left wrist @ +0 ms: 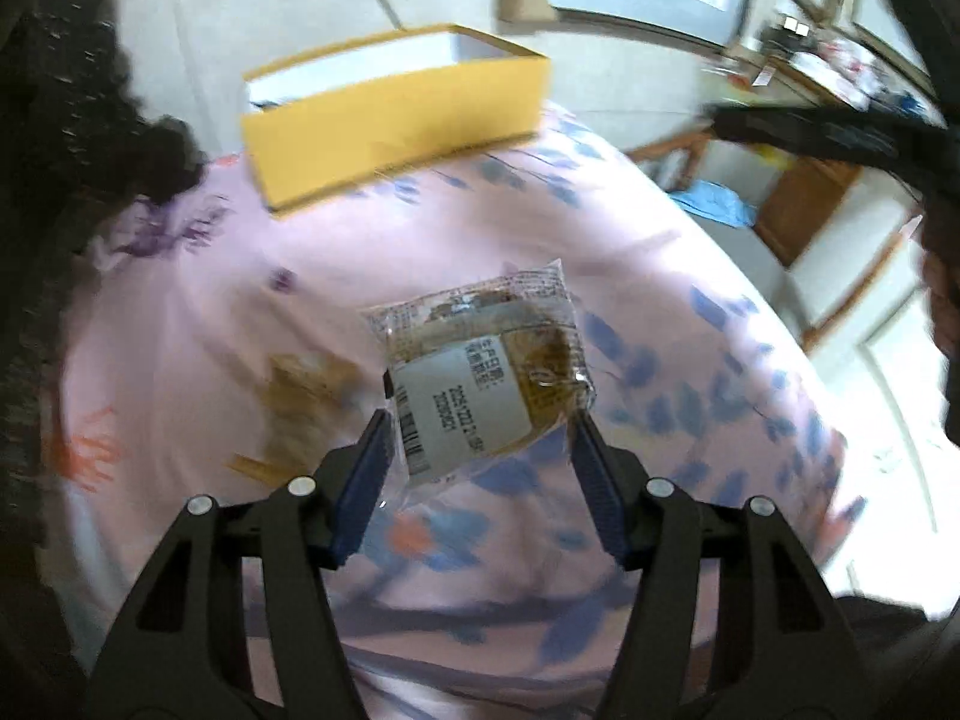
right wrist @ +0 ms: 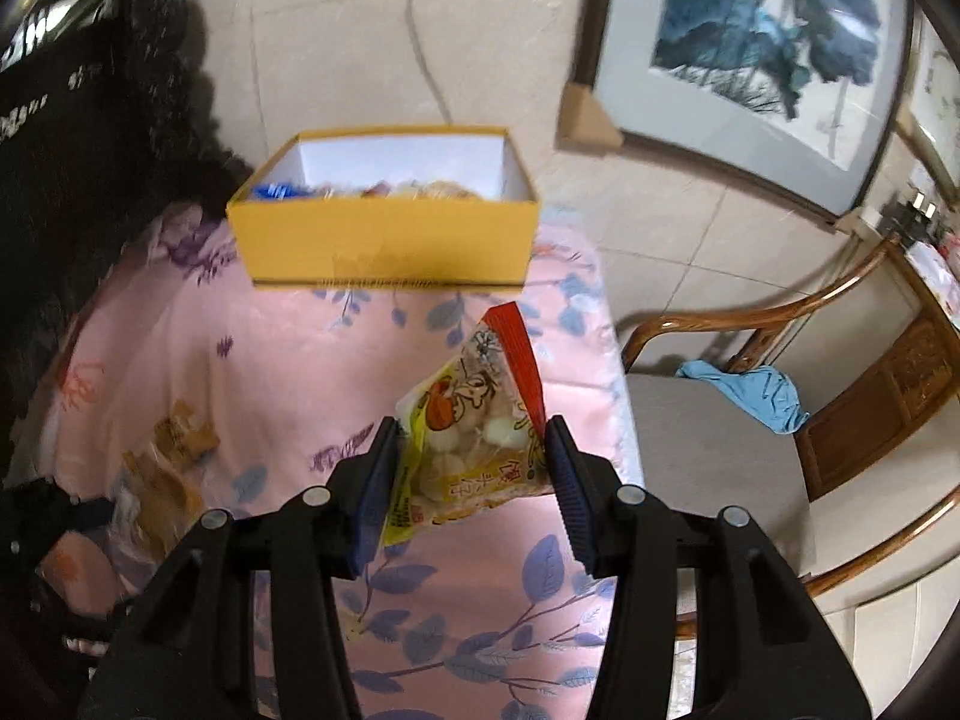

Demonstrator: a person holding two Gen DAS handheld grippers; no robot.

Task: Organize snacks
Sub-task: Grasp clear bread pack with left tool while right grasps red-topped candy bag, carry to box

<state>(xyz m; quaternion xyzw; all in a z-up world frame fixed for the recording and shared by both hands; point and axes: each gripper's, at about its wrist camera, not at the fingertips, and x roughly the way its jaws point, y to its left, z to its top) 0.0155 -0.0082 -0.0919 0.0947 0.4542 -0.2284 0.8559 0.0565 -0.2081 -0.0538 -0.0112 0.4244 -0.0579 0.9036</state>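
My left gripper [left wrist: 480, 426] is shut on a clear packet with a brown pastry and a white label [left wrist: 486, 366], held above the pink floral tablecloth [left wrist: 198, 324]. My right gripper [right wrist: 474, 435] is shut on a yellow snack bag with a red edge and white pieces [right wrist: 474, 420], also held above the cloth. The yellow box [left wrist: 396, 120], white inside, stands at the table's far end; in the right wrist view the box [right wrist: 384, 234] holds several snacks. A brown snack [left wrist: 300, 396] lies on the cloth left of my left gripper.
More brown packets [right wrist: 174, 450] lie at the table's left side. A wooden chair [right wrist: 750, 324] with a blue cloth [right wrist: 756, 390] stands right of the table. A framed picture [right wrist: 756, 54] leans on the tiled wall. A dark object [left wrist: 60, 120] fills the left.
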